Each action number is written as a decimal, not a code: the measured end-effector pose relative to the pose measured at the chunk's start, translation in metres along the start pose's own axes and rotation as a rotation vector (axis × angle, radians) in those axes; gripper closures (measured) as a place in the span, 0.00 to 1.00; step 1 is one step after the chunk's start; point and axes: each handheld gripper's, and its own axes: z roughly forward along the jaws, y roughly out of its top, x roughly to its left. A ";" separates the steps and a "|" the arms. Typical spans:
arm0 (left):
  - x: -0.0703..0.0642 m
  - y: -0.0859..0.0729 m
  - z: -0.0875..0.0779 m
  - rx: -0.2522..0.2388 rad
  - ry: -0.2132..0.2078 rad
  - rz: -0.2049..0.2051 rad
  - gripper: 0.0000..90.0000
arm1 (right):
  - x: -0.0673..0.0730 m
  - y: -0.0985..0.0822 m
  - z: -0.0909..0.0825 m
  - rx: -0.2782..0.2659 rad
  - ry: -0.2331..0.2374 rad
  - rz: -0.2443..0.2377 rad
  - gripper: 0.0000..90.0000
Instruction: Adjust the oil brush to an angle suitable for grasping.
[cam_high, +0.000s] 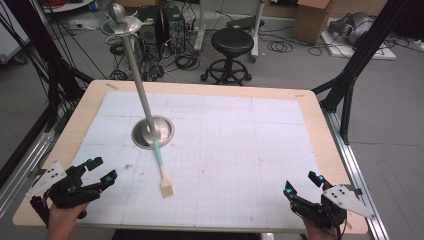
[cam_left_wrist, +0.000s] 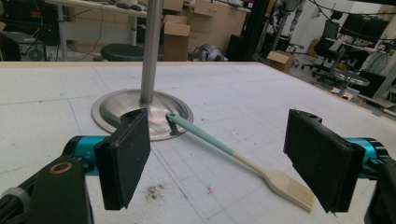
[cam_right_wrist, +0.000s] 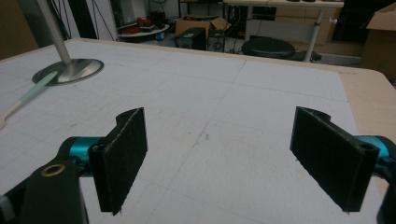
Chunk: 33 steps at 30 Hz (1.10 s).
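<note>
A pastry brush (cam_high: 162, 168) with a teal handle and pale bristles lies on the white gridded mat, its handle tip resting on the round steel base (cam_high: 153, 132) of an upright metal stand (cam_high: 135, 70). My left gripper (cam_high: 101, 169) rests near the table's front left corner, jaws open and empty, pointing toward the brush (cam_left_wrist: 243, 161) and the base (cam_left_wrist: 112, 109). At the front right corner my right gripper (cam_high: 301, 183) is open too, with nothing between its jaws. In the right gripper view the brush handle (cam_right_wrist: 32, 92) and the stand base (cam_right_wrist: 74, 69) sit far off at the left.
The mat covers most of the wooden table (cam_high: 310, 107). A small dish (cam_high: 121, 24) tops the stand's pole. Beyond the table stand a black stool (cam_high: 231, 47), cables, computer cases and cardboard boxes. Black frame legs flank both sides.
</note>
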 end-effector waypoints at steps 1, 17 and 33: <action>0.000 0.000 0.000 0.001 0.001 -0.001 0.26 | 0.000 0.000 0.000 0.000 0.000 -0.001 0.19; -0.001 -0.003 0.009 0.058 -0.008 0.000 0.32 | -0.002 -0.001 -0.004 0.003 -0.010 0.009 0.20; -0.002 -0.006 0.023 0.183 0.012 0.046 0.97 | 0.003 0.000 -0.004 -0.005 -0.004 0.007 0.21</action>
